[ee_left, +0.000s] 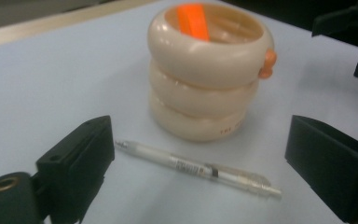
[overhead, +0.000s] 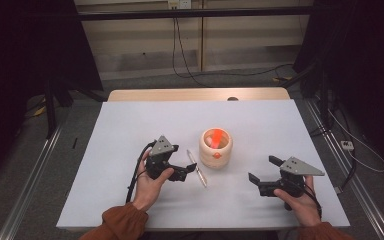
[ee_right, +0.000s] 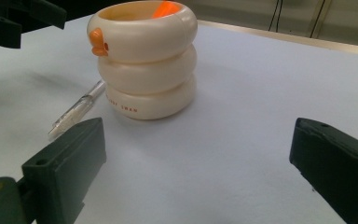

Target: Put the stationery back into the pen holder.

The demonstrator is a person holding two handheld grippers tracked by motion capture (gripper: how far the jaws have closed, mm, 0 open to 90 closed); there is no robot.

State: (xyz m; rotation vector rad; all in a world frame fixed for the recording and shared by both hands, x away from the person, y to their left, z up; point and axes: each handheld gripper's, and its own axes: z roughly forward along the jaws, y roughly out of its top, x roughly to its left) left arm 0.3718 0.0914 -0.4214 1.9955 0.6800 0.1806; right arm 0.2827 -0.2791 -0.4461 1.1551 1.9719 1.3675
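Observation:
A cream pen holder (overhead: 216, 147) built like three stacked rings, with a small orange beak on its side, stands upright at the middle of the white table (overhead: 130, 125). An orange piece (ee_left: 193, 21) leans inside it. A clear pen (overhead: 197, 168) lies flat just left of the holder. My left gripper (overhead: 182, 171) is low over the table beside the pen, open; in the left gripper view the pen (ee_left: 196, 168) lies between the wide jaws of that gripper (ee_left: 200, 140), untouched. My right gripper (overhead: 262, 169) rests open at the lower right, facing the holder (ee_right: 147, 60) with nothing between its jaws.
A wooden strip (overhead: 195, 94) borders the table's far edge. Cables run over the floor behind it. Metal rails flank the table on both sides. In the right gripper view the pen (ee_right: 77, 112) pokes out from behind the holder, and the left gripper (ee_right: 14, 18) shows farther off.

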